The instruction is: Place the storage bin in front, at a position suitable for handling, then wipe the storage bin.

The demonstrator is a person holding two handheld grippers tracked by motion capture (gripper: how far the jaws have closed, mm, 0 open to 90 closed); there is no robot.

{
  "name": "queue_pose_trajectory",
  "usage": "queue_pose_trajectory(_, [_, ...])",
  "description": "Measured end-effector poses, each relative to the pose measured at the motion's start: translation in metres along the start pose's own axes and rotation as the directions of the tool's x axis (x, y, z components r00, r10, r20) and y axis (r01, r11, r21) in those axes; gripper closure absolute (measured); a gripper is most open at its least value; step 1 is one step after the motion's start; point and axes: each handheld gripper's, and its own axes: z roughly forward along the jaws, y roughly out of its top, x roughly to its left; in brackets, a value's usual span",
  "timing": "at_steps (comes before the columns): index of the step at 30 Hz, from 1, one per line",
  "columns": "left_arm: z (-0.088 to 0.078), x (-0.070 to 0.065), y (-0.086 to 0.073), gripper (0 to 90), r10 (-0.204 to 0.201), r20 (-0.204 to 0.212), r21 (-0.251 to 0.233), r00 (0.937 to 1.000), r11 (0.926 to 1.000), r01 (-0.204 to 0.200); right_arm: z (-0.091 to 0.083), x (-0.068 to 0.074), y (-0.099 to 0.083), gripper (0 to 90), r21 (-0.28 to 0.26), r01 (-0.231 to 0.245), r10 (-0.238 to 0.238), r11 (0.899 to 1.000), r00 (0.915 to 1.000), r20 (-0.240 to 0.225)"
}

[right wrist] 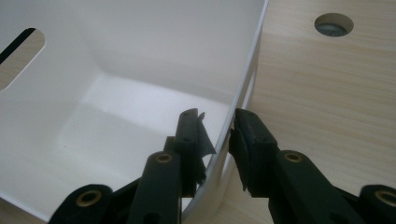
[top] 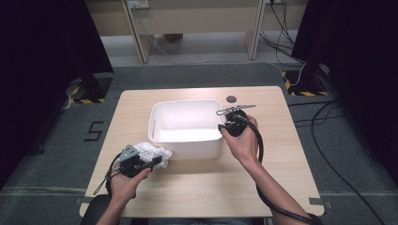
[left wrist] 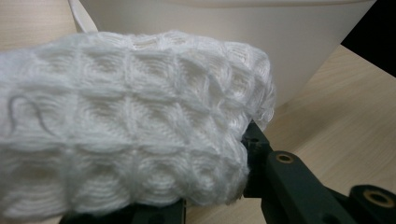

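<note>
At table's near edge, left tongs (top: 157, 162) level, clamped on white cloth (top: 152, 152); right tongs (top: 224, 127) astride tub wall (top: 187, 149), pinching it.

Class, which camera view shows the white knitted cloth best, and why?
The left gripper view: the white knitted cloth is close up, its waffle weave sharp, shut in the left gripper. The high view shows it small beside the white tub. The right gripper view looks into the tub instead.
</note>
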Motion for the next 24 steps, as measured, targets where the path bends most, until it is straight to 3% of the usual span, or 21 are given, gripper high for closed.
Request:
queue_pose_trajectory(14, [-0.0064,0.0021,0.0020,75.4,0.019,-0.020,-0.019,0.9996,0.9996,-0.019,0.0010,0.0000,-0.0002,72.2,-0.008,0.008,-0.008,1.000,1.0000,0.004])
queue_pose_trajectory(24, [-0.0050,0.0014,0.0047,75.4,0.008,-0.010,-0.032,0.9999,0.9995,-0.008,0.0018,0.0004,0.0005,72.6,-0.006,0.013,-0.013,1.000,0.9999,0.006])
